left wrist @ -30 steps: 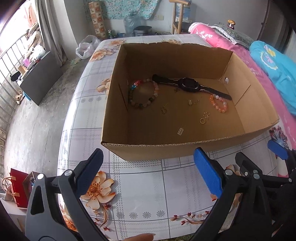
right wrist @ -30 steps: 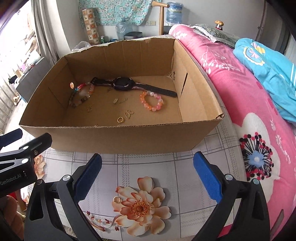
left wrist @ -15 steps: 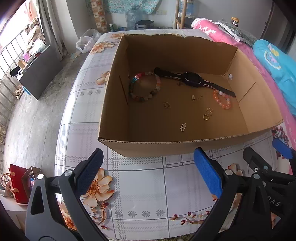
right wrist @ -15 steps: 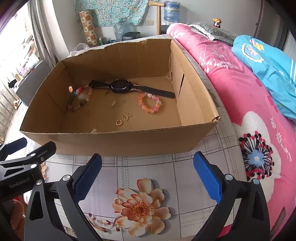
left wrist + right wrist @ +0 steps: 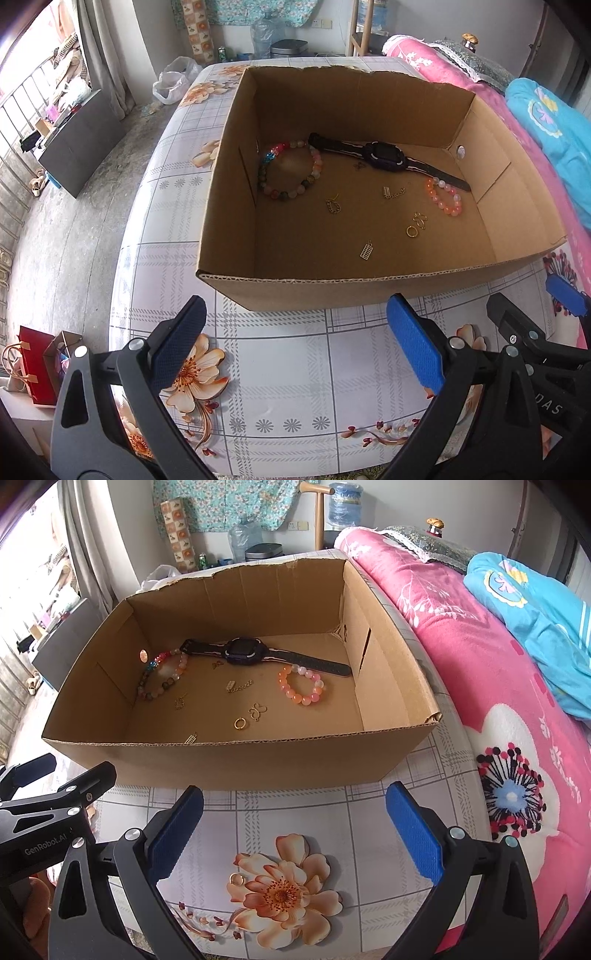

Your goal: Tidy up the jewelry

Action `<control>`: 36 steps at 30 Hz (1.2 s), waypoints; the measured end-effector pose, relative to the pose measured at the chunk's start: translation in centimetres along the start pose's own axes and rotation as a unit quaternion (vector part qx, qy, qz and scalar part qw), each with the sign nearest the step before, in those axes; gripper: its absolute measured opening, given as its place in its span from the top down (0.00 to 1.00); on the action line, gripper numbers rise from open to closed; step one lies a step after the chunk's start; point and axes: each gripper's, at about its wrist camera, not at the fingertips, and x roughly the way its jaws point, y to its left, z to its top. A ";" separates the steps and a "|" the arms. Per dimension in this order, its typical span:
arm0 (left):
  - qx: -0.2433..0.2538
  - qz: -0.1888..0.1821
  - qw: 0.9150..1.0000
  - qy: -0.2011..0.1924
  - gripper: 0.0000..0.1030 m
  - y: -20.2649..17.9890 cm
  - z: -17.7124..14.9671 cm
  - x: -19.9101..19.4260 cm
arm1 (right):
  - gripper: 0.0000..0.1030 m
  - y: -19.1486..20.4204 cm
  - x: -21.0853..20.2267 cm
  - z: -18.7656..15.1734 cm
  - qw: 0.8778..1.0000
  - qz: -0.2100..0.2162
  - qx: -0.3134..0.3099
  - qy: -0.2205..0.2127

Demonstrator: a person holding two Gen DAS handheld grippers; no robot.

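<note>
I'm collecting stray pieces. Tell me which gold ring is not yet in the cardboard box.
The small gold ring lying on the floral tablecloth; the other gold ring lies inside the cardboard box.

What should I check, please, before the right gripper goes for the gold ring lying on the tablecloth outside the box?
1. Right gripper open and empty: ok.
2. Left gripper open and empty: ok.
3. Loose ring on the tablecloth, uncovered, between the right gripper's fingers in its view: ok.
4. Ring lying flat beside the printed flower; easy to pinch: cannot tell.
5. Cardboard box open on top, floor space free near its front wall: ok.
6. Left gripper apart from the right's path, at its left edge of view: ok.
</note>
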 end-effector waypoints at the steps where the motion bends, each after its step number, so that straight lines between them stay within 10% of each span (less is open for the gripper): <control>1: 0.000 -0.001 1.000 0.000 0.08 0.0 0.0 0.0 | 0.06 0.0 0.0 0.0 1.000 0.000 0.000 0.000; 36: 0.005 -0.012 1.000 0.009 0.08 0.2 0.0 0.1 | 0.06 -0.2 -0.1 0.2 1.000 -0.005 0.002 -0.001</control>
